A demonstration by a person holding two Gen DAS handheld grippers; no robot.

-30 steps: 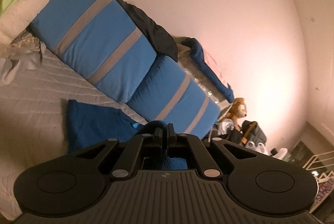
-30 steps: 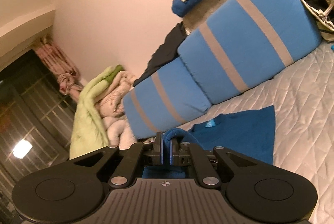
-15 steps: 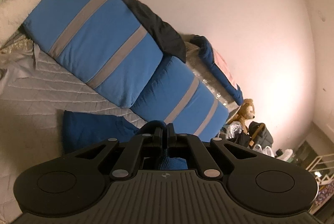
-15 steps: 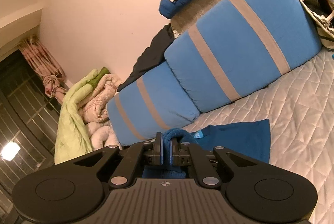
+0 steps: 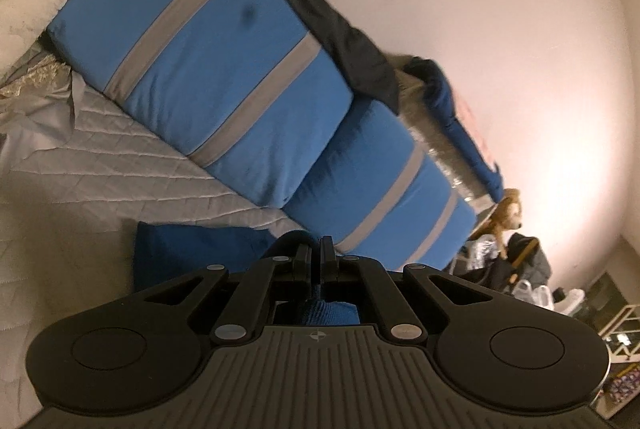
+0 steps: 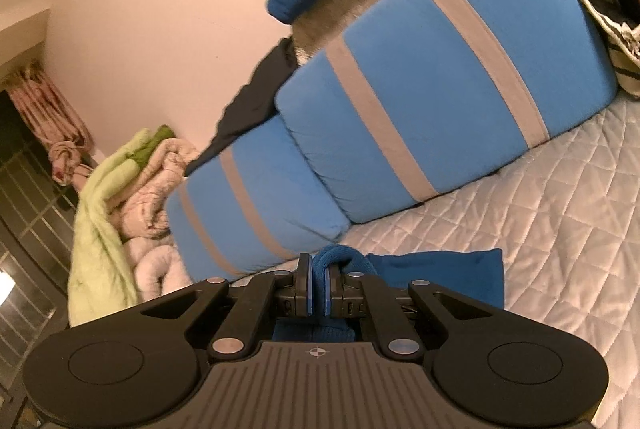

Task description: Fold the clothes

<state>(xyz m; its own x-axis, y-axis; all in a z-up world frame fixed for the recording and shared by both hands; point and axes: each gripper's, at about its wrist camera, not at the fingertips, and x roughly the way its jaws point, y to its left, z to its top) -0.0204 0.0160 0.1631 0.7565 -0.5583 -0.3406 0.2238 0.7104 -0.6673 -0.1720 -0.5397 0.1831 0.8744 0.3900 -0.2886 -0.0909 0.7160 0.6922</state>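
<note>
A dark blue garment [image 5: 192, 253] lies on the quilted white mattress [image 5: 100, 165], partly lifted at its near edge. My left gripper [image 5: 316, 249] is shut on a fold of that blue cloth, which bulges above and below the closed fingers. In the right wrist view the same dark blue garment [image 6: 448, 277] spreads to the right on the mattress [image 6: 560, 213], and my right gripper [image 6: 318, 277] is shut on another bunched fold of it. Most of the cloth under both grippers is hidden by their black bodies.
Two blue cushions with grey stripes [image 5: 208, 69] [image 6: 440, 101] lean along the wall behind the garment. A dark cloth [image 5: 340, 29] drapes over them. Piled blankets [image 6: 120, 197] sit at one end, a plush toy [image 5: 508, 213] and bags at the other.
Both grippers have moved forward, closer to the striped cushions, carrying the held edge of the blue garment over the part lying on the mattress. Both stayed shut.
</note>
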